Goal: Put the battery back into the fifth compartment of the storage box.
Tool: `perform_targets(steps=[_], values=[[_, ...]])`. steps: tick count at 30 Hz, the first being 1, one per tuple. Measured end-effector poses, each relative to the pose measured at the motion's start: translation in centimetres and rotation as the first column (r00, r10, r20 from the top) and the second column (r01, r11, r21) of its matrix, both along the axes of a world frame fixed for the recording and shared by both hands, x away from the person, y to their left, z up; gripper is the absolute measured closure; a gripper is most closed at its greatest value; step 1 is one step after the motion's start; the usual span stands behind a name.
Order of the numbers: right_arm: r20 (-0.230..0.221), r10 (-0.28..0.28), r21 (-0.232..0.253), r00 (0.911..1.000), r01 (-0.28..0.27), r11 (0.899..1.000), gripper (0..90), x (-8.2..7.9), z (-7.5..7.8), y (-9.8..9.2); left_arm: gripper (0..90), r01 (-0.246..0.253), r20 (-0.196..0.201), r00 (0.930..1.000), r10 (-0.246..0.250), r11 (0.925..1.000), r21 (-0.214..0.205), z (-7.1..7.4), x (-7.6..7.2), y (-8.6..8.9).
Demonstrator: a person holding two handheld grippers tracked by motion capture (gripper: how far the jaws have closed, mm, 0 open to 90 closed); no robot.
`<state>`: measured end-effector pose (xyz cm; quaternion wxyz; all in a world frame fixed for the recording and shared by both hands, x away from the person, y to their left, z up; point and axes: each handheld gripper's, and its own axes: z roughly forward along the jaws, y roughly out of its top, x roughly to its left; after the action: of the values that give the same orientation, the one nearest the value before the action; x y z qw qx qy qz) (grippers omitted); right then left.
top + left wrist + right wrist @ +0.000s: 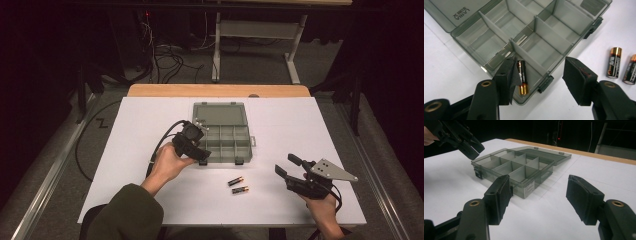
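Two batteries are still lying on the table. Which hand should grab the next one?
Probably the right. The right hand-held gripper is open, empty and beside the two batteries. The left hand-held gripper, also open, hangs over the box, above a battery lying inside it.

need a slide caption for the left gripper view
Open left tool above the compartment box, one battery lying in its corner cell, two more batteries on the table.
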<state>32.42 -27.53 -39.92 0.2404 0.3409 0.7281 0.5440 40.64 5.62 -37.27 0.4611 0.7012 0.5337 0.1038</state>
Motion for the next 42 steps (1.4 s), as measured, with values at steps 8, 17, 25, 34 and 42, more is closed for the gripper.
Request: perform_targets(steps=[8, 17, 25, 34, 42], values=[[-0.006, -0.005, 0.005, 1.0000, 0.005, 1.000, 37.7, 0.0, 0.0, 0.0, 44.4, 0.034, -0.004, 0.9994, -0.034, 0.9993, -0.016, 0.0, -0.8, -0.6], [-0.005, -0.006, 0.005, 1.0000, 0.006, 1.000, 37.7, 0.0, 0.0, 0.0, 44.0, 0.058, -0.012, 0.9982, -0.059, 0.9969, -0.053, 0.1, -1.6, -1.5], [-0.001, -0.005, 0.003, 1.0000, 0.005, 1.000, 38.1, 0.0, 0.0, -0.1, 43.9, 0.093, -0.018, 0.9954, -0.094, 0.9946, -0.046, -0.2, -2.1, -2.5], [0.002, -0.007, 0.007, 1.0000, 0.007, 1.000, 38.1, 0.0, 0.1, -0.1, 43.7, 0.114, -0.026, 0.9930, -0.115, 0.9924, -0.045, -0.6, -2.7, -3.7], [0.003, -0.008, 0.007, 1.0000, 0.008, 1.000, 38.0, 0.0, 0.1, -0.1, 44.9, 0.137, -0.038, 0.9896, -0.139, 0.9894, -0.049, -0.9, -3.2, -4.5]])
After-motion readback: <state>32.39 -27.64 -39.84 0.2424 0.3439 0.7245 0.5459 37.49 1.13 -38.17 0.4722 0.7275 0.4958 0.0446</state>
